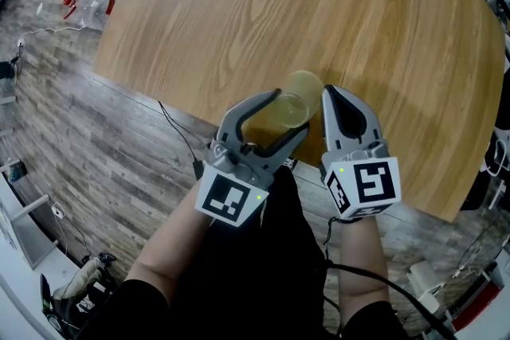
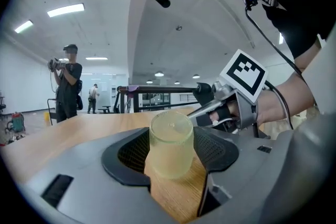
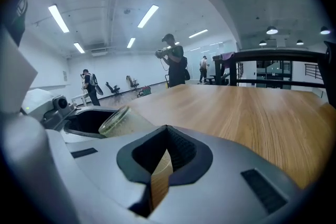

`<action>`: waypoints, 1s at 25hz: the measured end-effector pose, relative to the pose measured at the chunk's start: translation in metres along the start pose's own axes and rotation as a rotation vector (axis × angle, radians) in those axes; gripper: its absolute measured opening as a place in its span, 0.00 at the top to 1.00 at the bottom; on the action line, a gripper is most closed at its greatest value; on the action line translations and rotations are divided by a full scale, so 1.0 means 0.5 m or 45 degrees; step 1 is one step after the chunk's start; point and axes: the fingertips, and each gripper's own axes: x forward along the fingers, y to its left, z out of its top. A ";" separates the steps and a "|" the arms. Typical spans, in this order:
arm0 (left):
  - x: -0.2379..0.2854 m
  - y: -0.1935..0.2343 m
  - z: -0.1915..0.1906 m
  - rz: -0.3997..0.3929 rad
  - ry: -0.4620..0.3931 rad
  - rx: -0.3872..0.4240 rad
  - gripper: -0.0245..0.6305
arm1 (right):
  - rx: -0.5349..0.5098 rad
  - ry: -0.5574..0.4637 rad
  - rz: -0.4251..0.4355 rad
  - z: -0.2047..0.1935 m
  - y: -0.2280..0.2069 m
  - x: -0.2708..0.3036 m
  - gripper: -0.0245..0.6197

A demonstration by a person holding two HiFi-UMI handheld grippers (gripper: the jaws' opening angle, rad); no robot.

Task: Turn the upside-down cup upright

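Leaning between the jaws of the left gripper (image 1: 292, 112), the translucent yellowish cup (image 1: 303, 87) is being pinched on both sides, with its wider end turned upward. It is sitting by the near edge of the wooden table (image 1: 319, 4). Whether its lower end is touching the wood cannot be told. Just right of the cup, the right gripper (image 1: 330, 95) is pointing toward the far side. Its jaws are pressing almost together, gripping nothing, with only a slit of wood showing between them.
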 end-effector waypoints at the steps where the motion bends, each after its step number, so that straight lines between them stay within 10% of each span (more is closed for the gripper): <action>1: 0.005 0.000 0.003 -0.006 -0.004 -0.011 0.55 | 0.015 0.013 0.001 -0.007 -0.002 0.003 0.94; 25: -0.019 0.013 0.015 0.072 -0.106 -0.121 0.61 | 0.038 -0.061 -0.073 0.013 -0.029 -0.015 0.94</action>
